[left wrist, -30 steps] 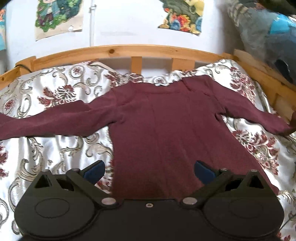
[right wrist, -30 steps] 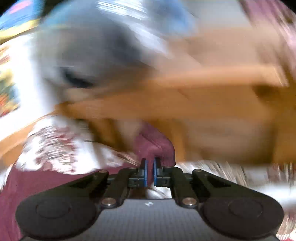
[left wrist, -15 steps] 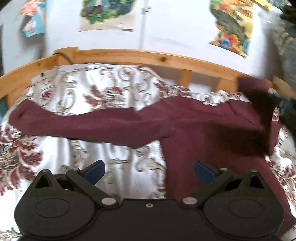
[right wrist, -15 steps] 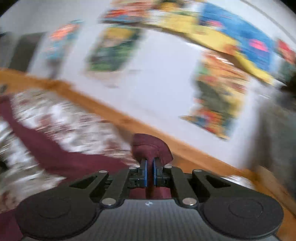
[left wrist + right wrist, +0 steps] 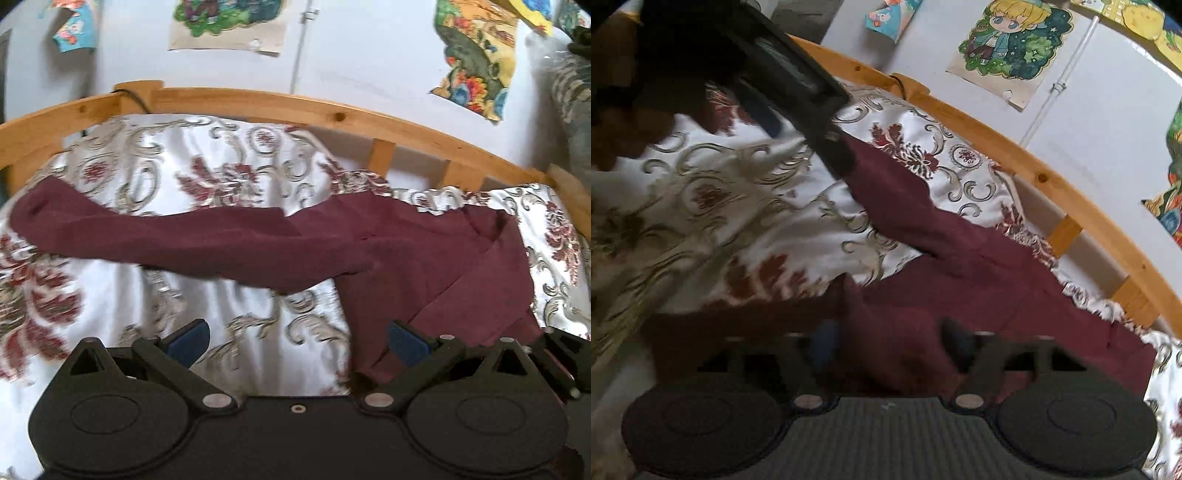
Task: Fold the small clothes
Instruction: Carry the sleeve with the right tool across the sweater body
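A maroon long-sleeved top [image 5: 424, 266] lies on a floral white bedspread [image 5: 229, 173]. Its left sleeve [image 5: 147, 229] stretches out flat to the left. Its right sleeve [image 5: 491, 291] is folded diagonally across the body. My left gripper [image 5: 297, 339] is open and empty, low over the bedspread by the top's lower left edge. My right gripper [image 5: 890, 343] is open, its blurred fingers apart over the folded sleeve cuff [image 5: 886, 332]. In the right wrist view the left gripper [image 5: 790, 85] shows at the upper left.
A wooden bed rail [image 5: 332, 110] runs along the far side of the bed, with a white wall and cartoon posters [image 5: 229, 22] behind. Bundled grey fabric [image 5: 572, 103] sits at the far right. A dark cable [image 5: 129, 99] hangs over the rail's left corner.
My right gripper carried the right sleeve across the top's body and opened, letting go of the cuff. My left gripper swung left, bringing the outstretched left sleeve into view.
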Demonstrator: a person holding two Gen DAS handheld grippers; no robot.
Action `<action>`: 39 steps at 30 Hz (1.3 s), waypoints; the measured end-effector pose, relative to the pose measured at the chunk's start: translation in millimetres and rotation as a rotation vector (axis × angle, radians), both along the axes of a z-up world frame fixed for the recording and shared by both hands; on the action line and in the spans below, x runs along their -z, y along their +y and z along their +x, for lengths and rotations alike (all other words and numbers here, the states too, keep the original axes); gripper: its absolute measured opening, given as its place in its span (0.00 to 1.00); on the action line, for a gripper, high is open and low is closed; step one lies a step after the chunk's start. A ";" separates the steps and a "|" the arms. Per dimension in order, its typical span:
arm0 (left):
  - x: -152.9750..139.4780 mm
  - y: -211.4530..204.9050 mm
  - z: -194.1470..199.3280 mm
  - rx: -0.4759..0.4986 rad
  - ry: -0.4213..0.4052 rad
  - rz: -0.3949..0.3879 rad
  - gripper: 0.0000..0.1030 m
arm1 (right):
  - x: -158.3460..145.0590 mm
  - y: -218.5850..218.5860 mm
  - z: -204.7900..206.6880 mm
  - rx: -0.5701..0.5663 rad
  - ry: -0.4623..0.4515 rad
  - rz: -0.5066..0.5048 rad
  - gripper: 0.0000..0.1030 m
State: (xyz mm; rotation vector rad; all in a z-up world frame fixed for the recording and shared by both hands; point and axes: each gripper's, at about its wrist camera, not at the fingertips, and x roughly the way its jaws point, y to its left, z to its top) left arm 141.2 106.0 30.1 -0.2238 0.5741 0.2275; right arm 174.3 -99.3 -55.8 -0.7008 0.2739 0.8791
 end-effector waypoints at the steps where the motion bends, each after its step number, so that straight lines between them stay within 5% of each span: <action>1: 1.7 -2.8 5.8 0.014 0.003 0.000 0.99 | -1.6 -8.7 -0.6 0.003 0.007 0.003 0.71; 6: 19.3 -21.1 36.0 0.096 0.054 0.035 0.99 | -20.2 -57.1 40.8 0.194 0.003 0.045 0.82; 15: 58.5 -43.1 65.2 0.179 0.176 0.107 0.99 | -27.9 -124.5 220.0 0.638 0.164 0.261 0.76; 16: 62.4 -44.6 66.3 0.187 0.184 0.115 0.99 | -25.4 -129.2 236.7 0.663 0.197 0.284 0.71; 18: 67.7 -45.7 68.4 0.195 0.198 0.118 0.99 | -21.1 -135.4 261.0 0.717 0.223 0.304 0.39; 19: 69.3 -46.2 69.5 0.198 0.202 0.115 0.99 | -20.7 -140.3 268.3 0.731 0.243 0.323 0.13; 25: 79.2 -53.6 82.4 0.240 0.237 0.117 0.99 | -32.3 -162.5 277.5 0.811 0.156 0.362 0.05; 31: 76.5 -48.0 80.0 0.227 0.227 0.104 0.99 | -16.2 -172.3 288.3 0.870 0.193 0.398 0.09; 33: 63.4 -35.8 68.4 0.191 0.189 0.095 0.99 | -18.8 -169.1 274.2 0.847 0.170 0.398 0.21; 35: 45.4 -17.3 53.3 0.120 0.142 0.101 0.99 | -24.2 -165.5 253.2 0.814 0.159 0.422 0.52; 39: 10.9 30.0 21.1 -0.073 0.060 0.137 0.99 | -31.5 -153.2 207.0 0.712 0.196 0.483 0.71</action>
